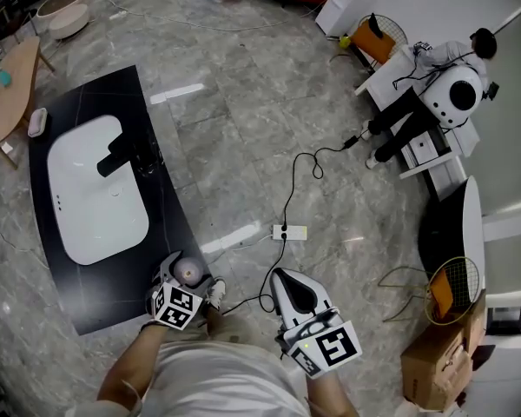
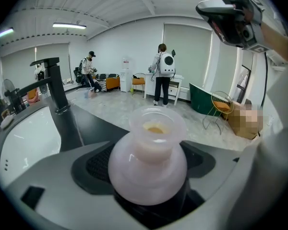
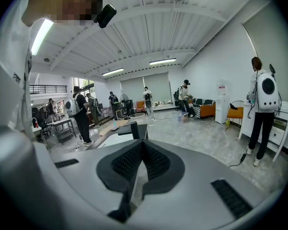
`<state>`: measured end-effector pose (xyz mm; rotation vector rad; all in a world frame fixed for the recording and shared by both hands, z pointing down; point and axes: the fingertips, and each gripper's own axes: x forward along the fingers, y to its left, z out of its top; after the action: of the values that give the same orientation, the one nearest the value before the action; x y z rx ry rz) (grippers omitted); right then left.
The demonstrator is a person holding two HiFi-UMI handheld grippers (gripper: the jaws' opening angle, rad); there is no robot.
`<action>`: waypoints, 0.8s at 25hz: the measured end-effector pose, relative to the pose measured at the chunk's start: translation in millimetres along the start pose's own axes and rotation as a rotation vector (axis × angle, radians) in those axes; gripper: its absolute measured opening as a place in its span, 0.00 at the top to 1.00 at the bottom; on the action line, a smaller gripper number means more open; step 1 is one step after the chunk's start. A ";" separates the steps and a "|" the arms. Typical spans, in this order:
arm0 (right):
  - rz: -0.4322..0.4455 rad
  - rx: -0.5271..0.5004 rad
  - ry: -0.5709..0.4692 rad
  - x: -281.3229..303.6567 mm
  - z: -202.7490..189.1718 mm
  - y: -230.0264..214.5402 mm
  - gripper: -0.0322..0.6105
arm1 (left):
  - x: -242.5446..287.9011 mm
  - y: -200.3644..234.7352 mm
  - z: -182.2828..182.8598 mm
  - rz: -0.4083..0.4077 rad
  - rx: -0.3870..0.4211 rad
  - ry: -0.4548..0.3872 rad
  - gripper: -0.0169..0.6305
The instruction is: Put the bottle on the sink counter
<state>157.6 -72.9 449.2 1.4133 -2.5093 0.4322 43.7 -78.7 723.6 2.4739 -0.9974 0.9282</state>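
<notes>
A pale pink translucent bottle [image 1: 188, 269] stands upright between the jaws of my left gripper [image 1: 189, 276], which is shut on its round body. The hold hangs over the near right end of the black sink counter [image 1: 95, 89]. In the left gripper view the bottle [image 2: 149, 162] fills the gap, its open neck pointing up, with the counter [image 2: 103, 123], black faucet [image 2: 55, 87] and white basin [image 2: 19, 143] beyond. My right gripper [image 1: 283, 274] hangs shut and empty over the floor to the right; its pads [image 3: 153, 164] meet.
A white basin [image 1: 95, 189] with a black faucet [image 1: 122, 150] takes up most of the counter. A power strip [image 1: 288, 232] and cables lie on the marble floor. A wooden table [image 1: 9, 94] stands left; a person [image 1: 443, 94], wire chair [image 1: 453, 287] and boxes [image 1: 434, 363] stand right.
</notes>
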 end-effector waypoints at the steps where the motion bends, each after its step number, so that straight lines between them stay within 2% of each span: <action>1: 0.001 0.000 -0.002 0.1 0.5 0.0 0.94 | 0.2 0.1 0.0 -0.003 0.002 0.003 0.35; 13: 0.003 0.000 -0.010 -1.4 1.9 0.8 0.94 | 2.2 -0.1 -0.8 -0.030 -0.002 0.015 0.35; 15: 0.007 -0.002 -0.012 -1.7 3.3 1.5 0.94 | 1.7 0.4 0.4 -0.015 -0.011 0.008 0.33; 17: 0.009 -0.003 -0.014 -1.8 4.9 1.6 0.94 | 1.9 1.3 1.0 -0.004 -0.026 0.009 0.24; 20: 0.010 -0.005 -0.015 -1.1 5.9 2.5 0.94 | 0.9 2.8 0.5 -0.009 -0.038 0.016 0.21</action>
<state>155.7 -73.0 443.0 1.4082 -2.5288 0.4179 42.5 -81.4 723.9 2.4343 -0.9892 0.9161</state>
